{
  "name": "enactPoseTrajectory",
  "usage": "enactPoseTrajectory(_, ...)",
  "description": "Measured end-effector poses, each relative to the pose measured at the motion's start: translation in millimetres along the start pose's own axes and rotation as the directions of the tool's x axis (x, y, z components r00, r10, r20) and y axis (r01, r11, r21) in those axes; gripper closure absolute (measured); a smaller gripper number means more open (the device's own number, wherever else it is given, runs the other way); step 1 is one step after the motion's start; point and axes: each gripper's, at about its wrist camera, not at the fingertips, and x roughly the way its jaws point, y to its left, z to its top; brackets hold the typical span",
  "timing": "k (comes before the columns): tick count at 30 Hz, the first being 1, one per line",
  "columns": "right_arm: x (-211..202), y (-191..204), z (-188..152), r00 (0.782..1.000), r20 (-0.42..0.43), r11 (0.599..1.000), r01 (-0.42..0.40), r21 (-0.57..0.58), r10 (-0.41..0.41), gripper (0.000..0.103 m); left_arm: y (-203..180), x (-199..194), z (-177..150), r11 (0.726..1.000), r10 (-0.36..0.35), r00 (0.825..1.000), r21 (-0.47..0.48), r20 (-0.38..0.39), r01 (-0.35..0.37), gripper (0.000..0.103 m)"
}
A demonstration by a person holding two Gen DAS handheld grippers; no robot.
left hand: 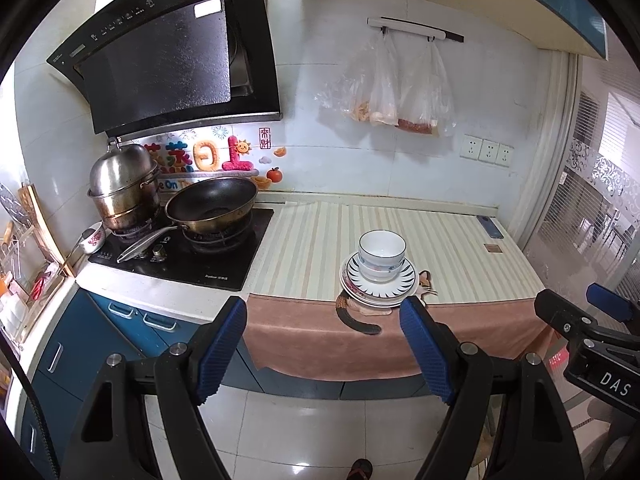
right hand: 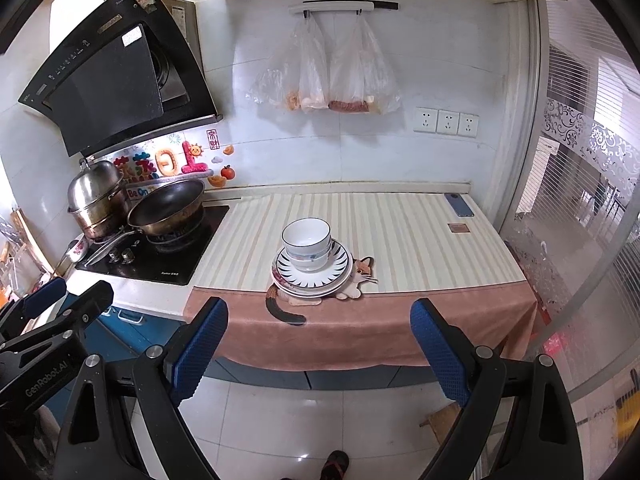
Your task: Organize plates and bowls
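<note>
Both sets of jaws are hanging wide apart and empty, left gripper (left hand: 324, 350) and right gripper (right hand: 320, 354) hovering over the floor, well short of the counter. Two bowls (right hand: 307, 242) are sitting nested on a stack of plates (right hand: 312, 276), which is resting on a cat-shaped mat (right hand: 362, 276) near the front edge of the striped counter cover (right hand: 420, 240). Everything is looking already piled together, or else sorting is yet to begin; I can't judge which. A wok (right hand: 168, 206) is sitting on the stove off to the left.

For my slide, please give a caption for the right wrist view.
Open right gripper facing stacked bowls on plates on the striped counter.
</note>
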Motion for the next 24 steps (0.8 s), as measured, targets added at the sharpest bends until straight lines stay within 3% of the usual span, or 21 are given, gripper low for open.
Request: enactPoseTrajectory(24, 0.7, -1.0, -4.6, 1.000, -0.003, 1.000, 0.004, -0.004, -0.004, 0.008, 5.3, -0.8, 2.7, 1.000, 0.001, 1.000, 0.005, 0.006, -0.001, 0.025)
